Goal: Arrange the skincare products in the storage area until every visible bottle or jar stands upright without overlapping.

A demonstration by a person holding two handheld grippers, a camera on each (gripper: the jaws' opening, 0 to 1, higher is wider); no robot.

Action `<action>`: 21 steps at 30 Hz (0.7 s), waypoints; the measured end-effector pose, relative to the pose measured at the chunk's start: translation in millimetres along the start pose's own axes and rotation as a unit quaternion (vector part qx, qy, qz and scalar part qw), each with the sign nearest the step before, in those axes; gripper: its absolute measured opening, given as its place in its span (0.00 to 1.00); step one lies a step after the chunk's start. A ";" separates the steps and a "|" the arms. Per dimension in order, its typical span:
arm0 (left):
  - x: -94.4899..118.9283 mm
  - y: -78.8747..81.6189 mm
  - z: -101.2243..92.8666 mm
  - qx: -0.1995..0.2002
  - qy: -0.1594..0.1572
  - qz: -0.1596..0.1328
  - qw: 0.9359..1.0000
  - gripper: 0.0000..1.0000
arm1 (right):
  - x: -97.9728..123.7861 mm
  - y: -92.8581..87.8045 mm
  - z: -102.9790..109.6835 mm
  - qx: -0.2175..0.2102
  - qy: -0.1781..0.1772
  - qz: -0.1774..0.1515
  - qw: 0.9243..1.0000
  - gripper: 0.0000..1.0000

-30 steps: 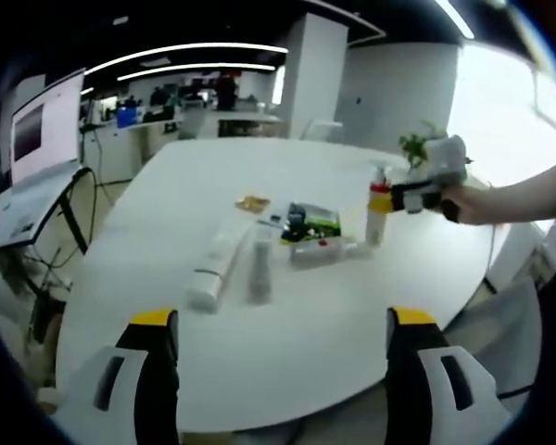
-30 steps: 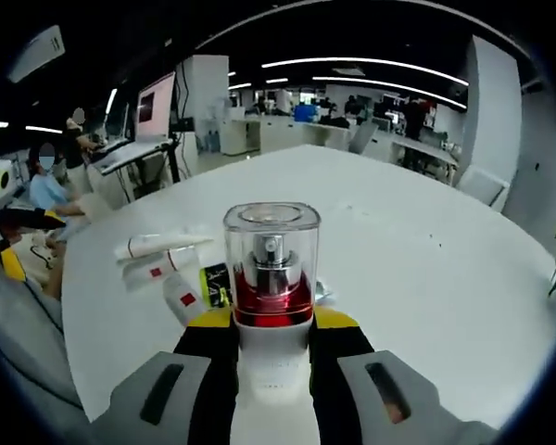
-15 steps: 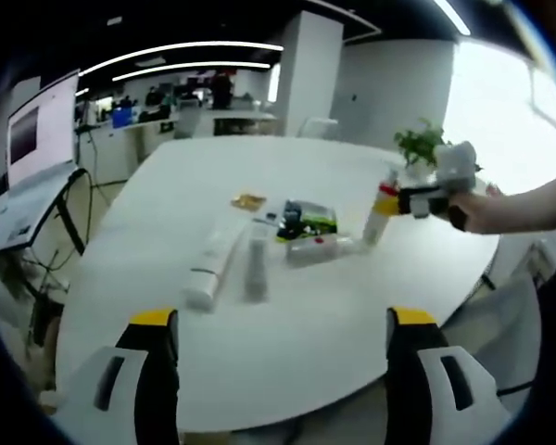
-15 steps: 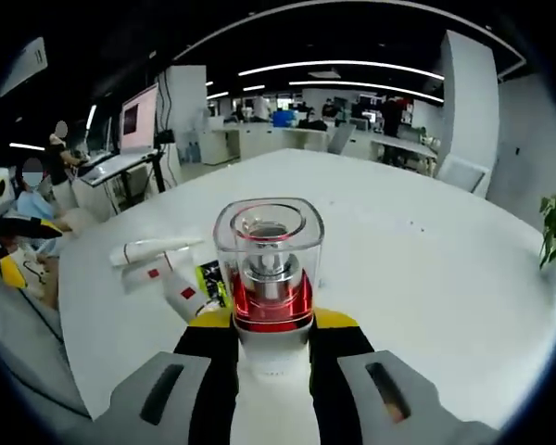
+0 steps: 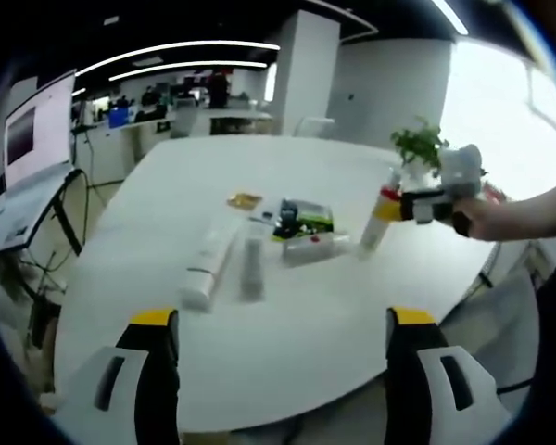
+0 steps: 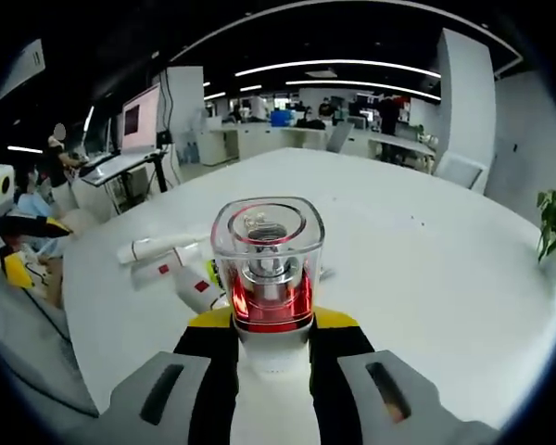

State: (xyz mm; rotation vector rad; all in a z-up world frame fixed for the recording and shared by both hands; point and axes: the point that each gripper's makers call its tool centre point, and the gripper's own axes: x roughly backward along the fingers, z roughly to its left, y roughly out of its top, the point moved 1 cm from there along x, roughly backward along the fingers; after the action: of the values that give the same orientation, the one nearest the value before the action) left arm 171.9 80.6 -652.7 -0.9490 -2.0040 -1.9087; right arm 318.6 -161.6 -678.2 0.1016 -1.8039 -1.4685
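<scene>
A pump bottle (image 6: 267,269) with a clear square cap and a red band stands between the jaws of my right gripper (image 6: 267,326), which is shut on its white body. In the left gripper view the same bottle (image 5: 372,234) leans a little, base low over the round white table (image 5: 287,315), held by the right gripper (image 5: 394,208) coming in from the right. Lying flat at mid table are a white tube (image 5: 204,271), a grey tube (image 5: 251,269) and a small red-marked tube (image 5: 308,247). My left gripper (image 5: 283,324) hangs open before the near table edge, holding nothing.
A green and black packet (image 5: 303,218) and a small gold item (image 5: 244,200) lie behind the tubes. A potted plant (image 5: 417,146) stands at the table's far right. Desks, a monitor (image 5: 42,130) and people fill the office behind. The left gripper (image 6: 14,250) shows at the far left.
The right gripper has tipped the pump bottle slightly and shifted it a little right and down over the table. The tubes have not moved. The left gripper stays open.
</scene>
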 end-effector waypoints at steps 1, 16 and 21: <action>-0.2 -0.3 -0.2 -0.001 -0.001 0.000 1.000 0.85 | 0.9 -0.7 2.3 0.000 0.000 0.001 1.000 0.28; -6.3 2.6 -7.3 -0.033 -0.015 0.005 0.999 0.83 | 15.0 -9.5 34.2 -0.006 -0.023 0.000 1.000 0.29; -12.7 10.3 -20.6 -0.032 -0.030 -0.003 0.999 0.82 | 21.9 -12.0 50.2 -0.007 -0.013 0.005 1.000 0.29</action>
State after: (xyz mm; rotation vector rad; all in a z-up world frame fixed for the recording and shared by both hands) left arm 182.1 56.6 -648.7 -1.0300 -1.9904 -1.9817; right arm 268.2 -137.0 -678.0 0.0669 -1.8115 -1.4826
